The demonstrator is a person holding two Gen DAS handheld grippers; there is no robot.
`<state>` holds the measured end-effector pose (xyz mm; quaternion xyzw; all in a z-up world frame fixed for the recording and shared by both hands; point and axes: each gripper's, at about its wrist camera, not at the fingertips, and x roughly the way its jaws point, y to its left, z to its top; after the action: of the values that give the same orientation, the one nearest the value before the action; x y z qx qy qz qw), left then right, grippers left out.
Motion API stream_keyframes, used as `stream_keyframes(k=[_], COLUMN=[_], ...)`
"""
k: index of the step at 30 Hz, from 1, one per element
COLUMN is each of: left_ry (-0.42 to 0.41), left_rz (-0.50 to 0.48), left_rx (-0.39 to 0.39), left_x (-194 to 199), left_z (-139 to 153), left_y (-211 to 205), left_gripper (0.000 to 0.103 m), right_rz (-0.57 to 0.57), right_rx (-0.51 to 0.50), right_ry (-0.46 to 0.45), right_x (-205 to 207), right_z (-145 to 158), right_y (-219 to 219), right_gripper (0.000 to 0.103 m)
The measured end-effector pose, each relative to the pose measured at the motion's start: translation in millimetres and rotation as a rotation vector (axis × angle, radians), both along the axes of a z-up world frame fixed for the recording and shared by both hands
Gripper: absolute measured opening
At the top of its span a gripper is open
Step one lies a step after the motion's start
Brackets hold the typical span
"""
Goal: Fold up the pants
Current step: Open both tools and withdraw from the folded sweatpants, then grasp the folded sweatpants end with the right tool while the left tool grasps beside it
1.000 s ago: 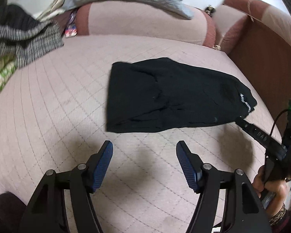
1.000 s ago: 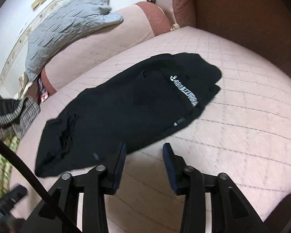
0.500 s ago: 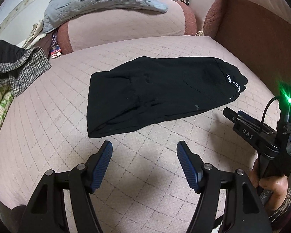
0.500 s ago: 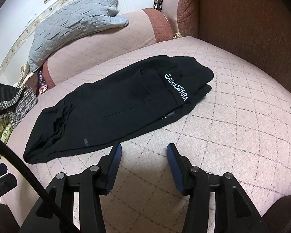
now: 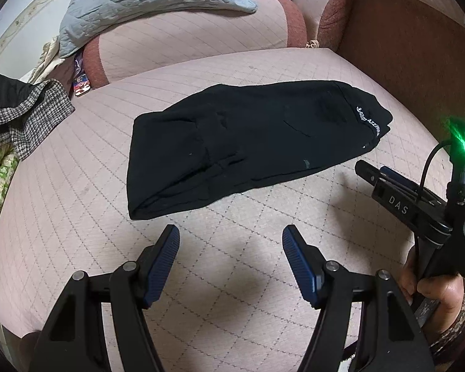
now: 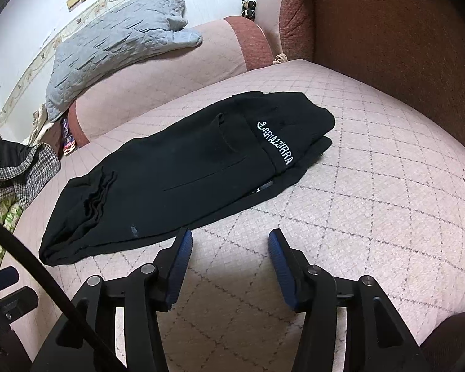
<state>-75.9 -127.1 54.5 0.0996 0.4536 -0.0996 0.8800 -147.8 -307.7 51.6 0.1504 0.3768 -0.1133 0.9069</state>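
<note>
On the quilted pink sofa seat (image 5: 77, 223), the black pants (image 5: 251, 142) lie just ahead of both grippers, long axis running left to right across the view. The waistband with white lettering (image 6: 276, 144) points right, nearer the right gripper (image 6: 229, 248); the folded leg end (image 5: 145, 192) lies nearer the left gripper (image 5: 231, 245). The left jaws stand wide and empty. The right jaws are opening, with nothing between them. The pants appear flat, already doubled lengthwise, with slightly rumpled layers at the left end.
</note>
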Motion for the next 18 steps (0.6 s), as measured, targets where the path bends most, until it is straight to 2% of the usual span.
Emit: stream_keyframes(k=[5, 13, 18], left_ry=[0.019, 0.045, 0.068], left_rz=[-0.016, -0.081, -0.191], left_rx=[-0.012, -0.108, -0.199], left_x=[5.3, 37.7, 79.0], left_z=[-2.4, 9.5, 28.6], left_y=[-5.6, -33.6, -68.6], left_gripper=[0.068, 0.068, 0.068], right_rz=[-0.015, -0.124, -0.205], right_rx=[0.01, 0.0, 0.033], right_ry=[-0.011, -0.048, -0.038], right_x=[-0.7, -6.3, -3.0], right_z=[0.9, 11.4, 18.0], right_y=[-6.6, -37.0, -68.1], right_gripper=[0.057, 0.057, 0.057])
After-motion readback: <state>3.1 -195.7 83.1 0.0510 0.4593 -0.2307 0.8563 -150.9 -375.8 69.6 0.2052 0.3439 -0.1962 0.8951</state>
